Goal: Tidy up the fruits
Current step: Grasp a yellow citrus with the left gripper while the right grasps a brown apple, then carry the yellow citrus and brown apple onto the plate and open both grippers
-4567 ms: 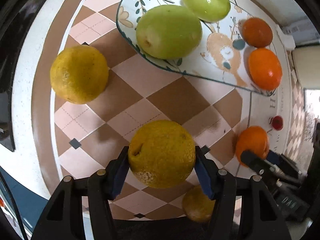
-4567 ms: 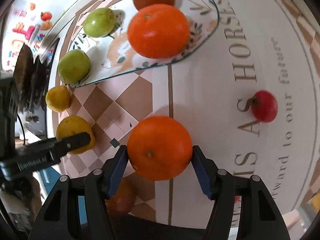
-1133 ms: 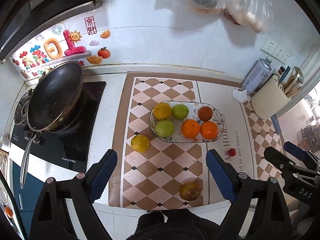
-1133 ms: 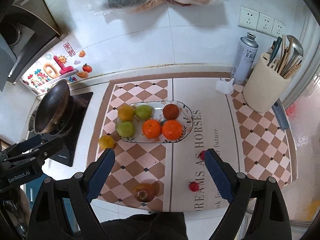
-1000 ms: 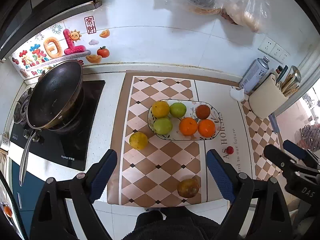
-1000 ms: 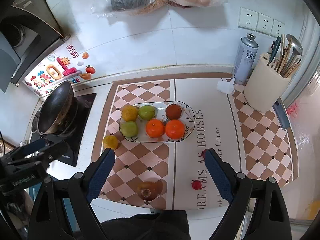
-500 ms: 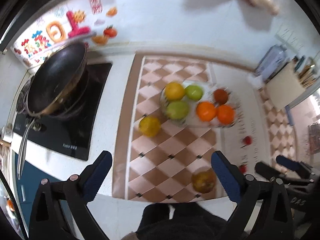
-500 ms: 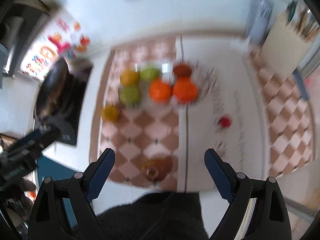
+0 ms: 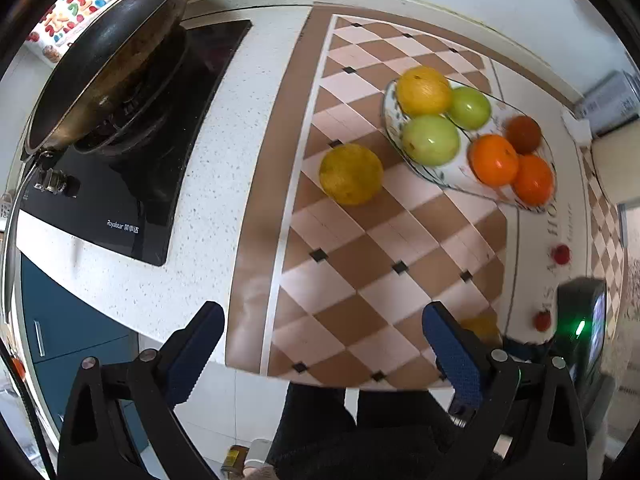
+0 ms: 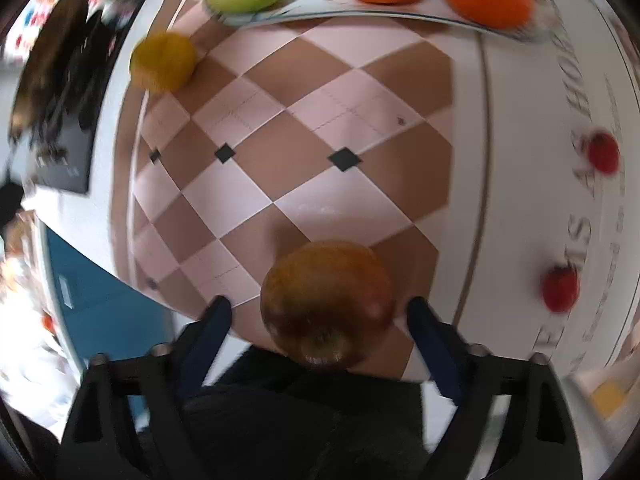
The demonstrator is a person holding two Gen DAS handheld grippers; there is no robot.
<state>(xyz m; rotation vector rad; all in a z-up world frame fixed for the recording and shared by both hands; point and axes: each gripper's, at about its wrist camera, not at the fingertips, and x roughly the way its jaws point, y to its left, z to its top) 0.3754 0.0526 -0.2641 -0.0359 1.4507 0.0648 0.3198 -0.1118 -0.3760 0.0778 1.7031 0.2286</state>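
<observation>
Both grippers dropped from high overview toward counter within last second. Right gripper [image 10: 320, 312], jaws spread, bracketed brownish-red fruit [image 10: 327, 304] at mat's near edge, not pinching. Left gripper [image 9: 324, 348], jaws spread, empty; yellow citrus [image 9: 351, 173] at 12 o'clock, beside plate [image 9: 448, 178]. Pickups likely next.

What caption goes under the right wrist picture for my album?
Open right claw straddles a round reddish-brown apple on the checkered mat, below the oval plate of fruit.
</observation>
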